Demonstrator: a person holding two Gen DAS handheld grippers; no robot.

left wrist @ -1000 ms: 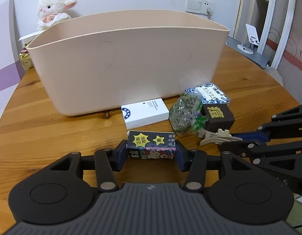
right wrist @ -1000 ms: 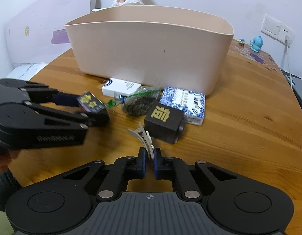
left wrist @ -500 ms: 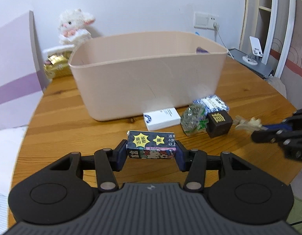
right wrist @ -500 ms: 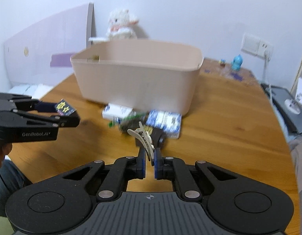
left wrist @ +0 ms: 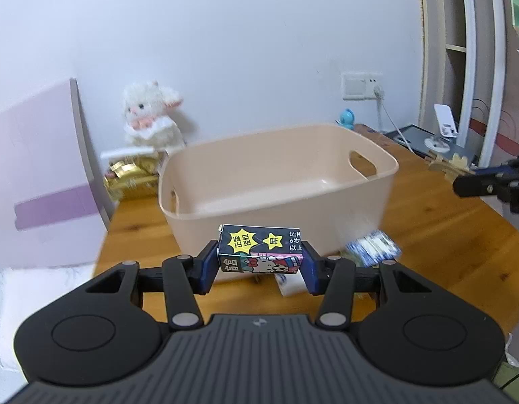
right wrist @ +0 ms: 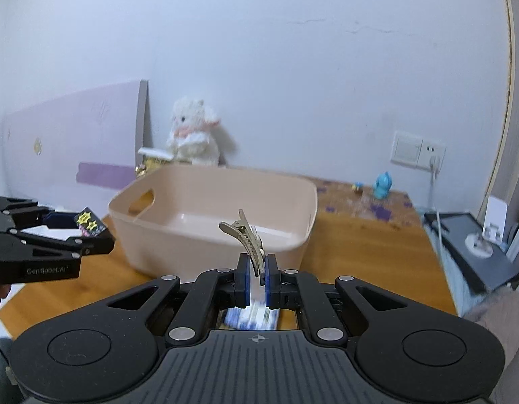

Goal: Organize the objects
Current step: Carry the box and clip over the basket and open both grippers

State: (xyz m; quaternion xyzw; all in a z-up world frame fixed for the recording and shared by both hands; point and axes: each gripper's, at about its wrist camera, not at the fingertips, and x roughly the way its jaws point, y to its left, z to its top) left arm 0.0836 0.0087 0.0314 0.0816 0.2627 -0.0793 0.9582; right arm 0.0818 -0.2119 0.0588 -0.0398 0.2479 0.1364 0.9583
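My left gripper (left wrist: 259,262) is shut on a small dark cartoon box (left wrist: 259,249) and holds it in the air in front of the beige bin (left wrist: 370,181). It also shows in the right wrist view (right wrist: 87,232) at the left. My right gripper (right wrist: 257,276) is shut on a beige hair clip (right wrist: 247,235), raised before the bin (right wrist: 293,188), whose inside looks bare. The clip shows in the left wrist view (left wrist: 449,165) at the right edge. A blue-patterned packet (left wrist: 373,247) and a white box (left wrist: 291,284) lie on the wooden table (left wrist: 444,229) below.
A white plush lamb (left wrist: 151,118) sits on gold packets (left wrist: 131,178) behind the bin at the wall. A blue figurine (right wrist: 383,186) and a socket with a cable (right wrist: 417,149) are at the back right. A dark device (right wrist: 474,256) lies at the table's right edge.
Both grippers have risen well above the table with their objects still held. The bin's inside has come into view and the items on the table have dropped low in both views.
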